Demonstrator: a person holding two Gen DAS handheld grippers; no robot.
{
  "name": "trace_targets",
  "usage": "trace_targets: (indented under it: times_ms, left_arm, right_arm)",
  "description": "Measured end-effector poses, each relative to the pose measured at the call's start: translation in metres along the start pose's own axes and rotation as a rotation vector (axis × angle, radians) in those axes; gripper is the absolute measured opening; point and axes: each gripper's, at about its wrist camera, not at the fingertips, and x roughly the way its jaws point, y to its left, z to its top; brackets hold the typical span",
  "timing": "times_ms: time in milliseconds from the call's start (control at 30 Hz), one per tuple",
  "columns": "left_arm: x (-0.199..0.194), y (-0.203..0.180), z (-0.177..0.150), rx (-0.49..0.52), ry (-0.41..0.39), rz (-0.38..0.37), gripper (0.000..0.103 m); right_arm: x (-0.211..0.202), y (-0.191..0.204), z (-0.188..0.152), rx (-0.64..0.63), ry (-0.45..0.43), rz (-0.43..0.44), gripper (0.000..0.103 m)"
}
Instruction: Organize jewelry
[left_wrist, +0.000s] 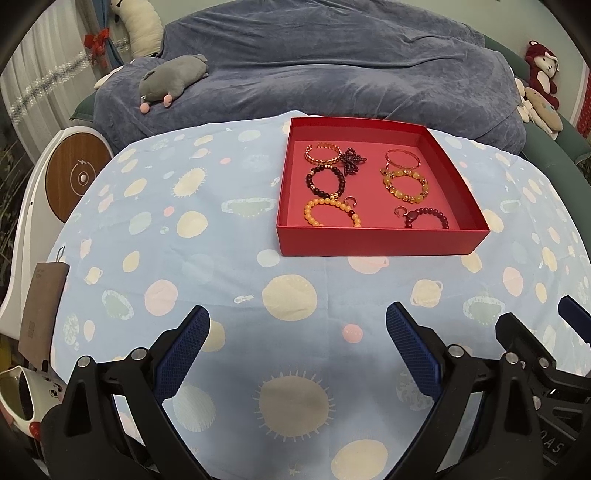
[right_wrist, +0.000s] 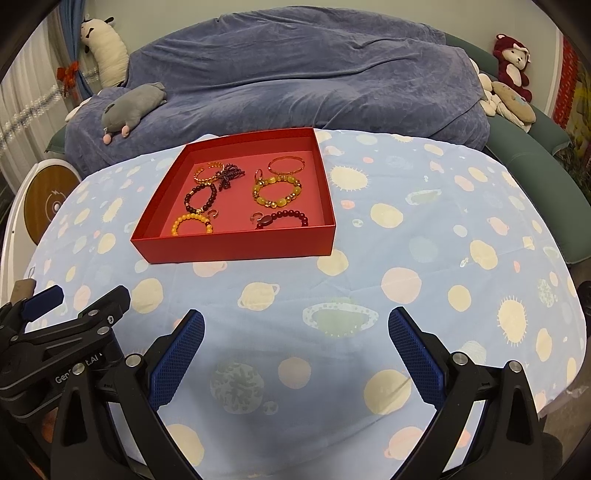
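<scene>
Left gripper (left_wrist: 297, 332): fingers spread wide, holding nothing, low in the frame above the planet-print cloth (left_wrist: 184, 258).
Right gripper (right_wrist: 295, 334): also spread, empty.
Red box (left_wrist: 376, 242): upper centre of the left view — open, on the cloth.
Jewelry: beaded bracelets (left_wrist: 327, 182), a gold bangle (left_wrist: 402, 158) and small rings lie inside the box.

Red box (left_wrist: 380, 242) toward the far edge of the desk (left_wrist: 221, 266) with its planet-print cloth, beaded bracelets (left_wrist: 404, 186) and small rings inside, left gripper (left_wrist: 297, 343) near edge, blue-padded fingers (left_wrist: 181, 350) spread wide, empty, right gripper (left_wrist: 546, 354) beside it at right
</scene>
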Motion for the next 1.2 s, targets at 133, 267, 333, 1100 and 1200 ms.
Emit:
trace_targets:
  times_ms: [133, 267, 333, 1100, 1200]
  left_arm:
    - [0.0008, -0.0001, 0.0008, 0.000, 0.002, 0.002, 0.092]
    - [0.0032, -0.0004, 0.0032, -0.001, 0.004, 0.004, 0.092]
    - [0.0035, -0.0007, 0.0033, 0.000, 0.006, 0.006, 0.092]
    - [0.0055, -0.0013, 0.0060, 0.004, 0.001, 0.011, 0.091]
    - [0.0057, -0.0010, 0.0067, 0.004, 0.000, 0.013, 0.091]
  right_arm:
    - [0.0002, -0.0001, 0.0007, 0.000, 0.000, 0.000, 0.096]
    - [0.0003, 0.0000, 0.0008, 0.000, 0.000, -0.001, 0.096]
    - [0.0009, -0.0005, 0.0010, 0.002, 0.001, 0.001, 0.096]
    - [0.0010, -0.0004, 0.0025, 0.001, 0.001, -0.001, 0.096]
    - [0.0009, -0.0010, 0.0037, 0.001, 0.000, -0.001, 0.096]
